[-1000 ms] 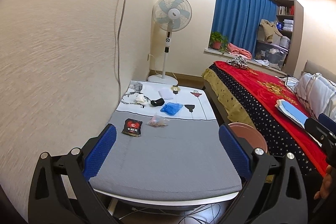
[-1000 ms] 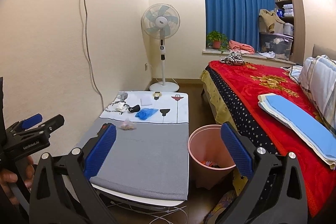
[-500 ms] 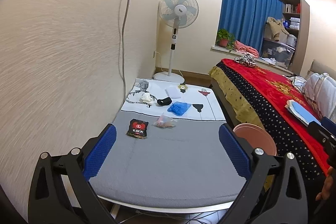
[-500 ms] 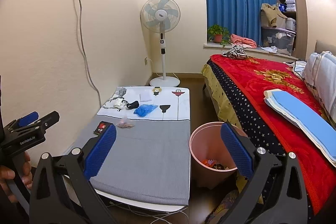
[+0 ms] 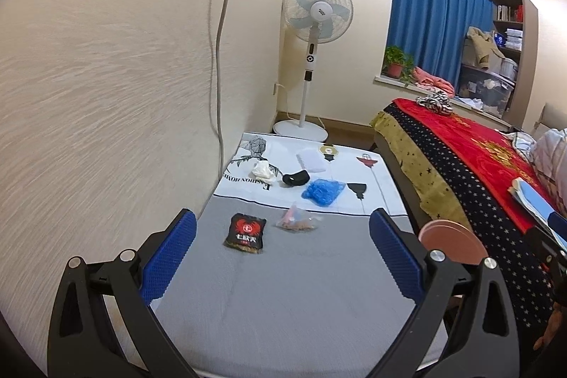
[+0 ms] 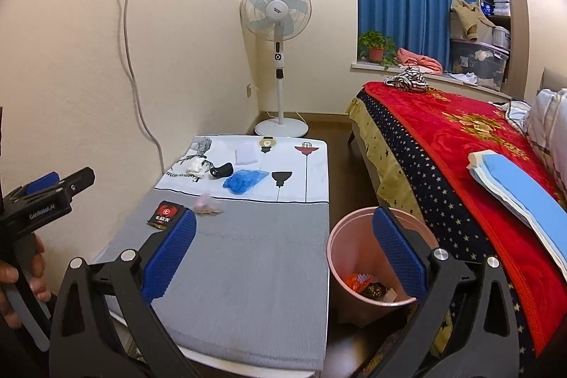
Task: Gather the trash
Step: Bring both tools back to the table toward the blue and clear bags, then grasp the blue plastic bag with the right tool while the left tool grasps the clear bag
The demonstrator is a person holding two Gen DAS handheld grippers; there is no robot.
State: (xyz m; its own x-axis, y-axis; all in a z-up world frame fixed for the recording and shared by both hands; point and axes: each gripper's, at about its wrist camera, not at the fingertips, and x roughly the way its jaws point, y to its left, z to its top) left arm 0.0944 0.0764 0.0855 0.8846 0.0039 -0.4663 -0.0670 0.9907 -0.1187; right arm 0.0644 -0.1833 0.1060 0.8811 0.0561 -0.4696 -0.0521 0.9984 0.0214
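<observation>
Both cameras have drawn closer to the low table (image 5: 283, 289) since a second ago, so the litter on it looms larger in the middle of each frame. Left gripper (image 5: 281, 254) and right gripper (image 6: 283, 250) both hang above the grey near end with jaws spread wide, holding nothing. Nearest lies a black snack packet (image 5: 245, 233) with a red emblem (flat, slightly crinkled), just left of centre in the left view; beside it to the right is a small clear bag (image 5: 296, 222) of pinkish bits. Farther up, on the white printed cloth, sit a crumpled blue plastic wad (image 5: 323, 192), a black object (image 5: 296, 179) and a white tissue (image 5: 263, 169). At the lower right of the right view, the pink bin (image 6: 345, 257) already holds wrappers.
</observation>
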